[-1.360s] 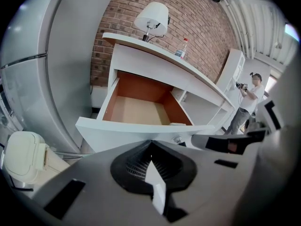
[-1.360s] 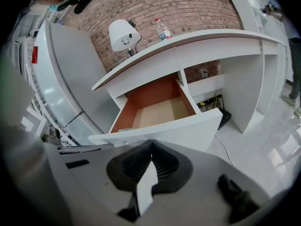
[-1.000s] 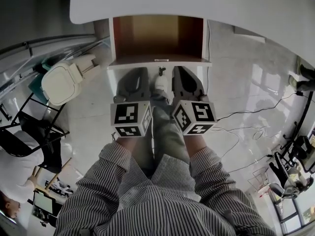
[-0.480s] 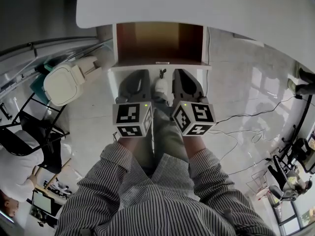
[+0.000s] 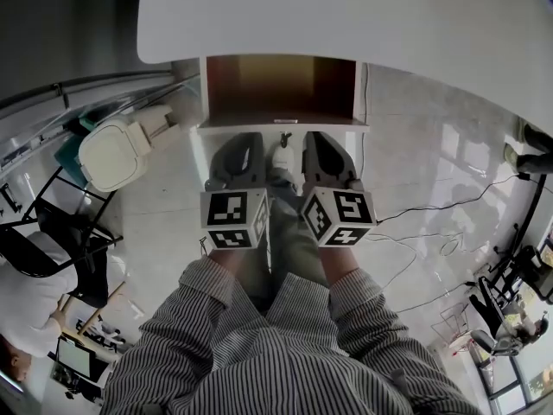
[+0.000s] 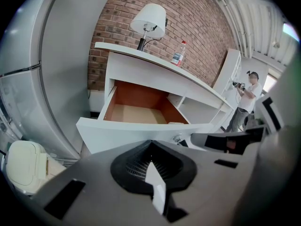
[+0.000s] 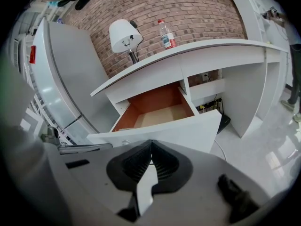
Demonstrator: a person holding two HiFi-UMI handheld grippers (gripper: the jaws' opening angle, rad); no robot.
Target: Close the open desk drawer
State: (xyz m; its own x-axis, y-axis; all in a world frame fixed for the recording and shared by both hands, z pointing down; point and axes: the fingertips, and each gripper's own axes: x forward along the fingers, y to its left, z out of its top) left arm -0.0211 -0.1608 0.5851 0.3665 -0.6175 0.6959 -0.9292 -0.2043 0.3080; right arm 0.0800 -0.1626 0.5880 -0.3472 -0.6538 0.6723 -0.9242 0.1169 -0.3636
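Facing the open white desk drawer w/ reddish-brown wood inside [image 5: 281, 80], which sticks out from under the white curved-edge desk [image 5: 346, 15] toward the person. Its white front panel [image 5: 281, 125] runs left-right, i.e. long axis across the push direction. Left tool [image 5: 240, 143] & right tool [image 5: 321, 143] sit side by side just on the near side of that panel, tips close to it; contact can't be confirmed. One is left of panel centre, the other right, w/ a small metal fitting [image 5: 283, 137] on the panel between them. Both approx equally near. Each tool's jaws are pressed together, ribbed pads meeting, nothing held. Judgement: the drawer lies straight ahead of both tools, so next move = level push fwd on the panel, both sides evenly, else it may skew on its runners.
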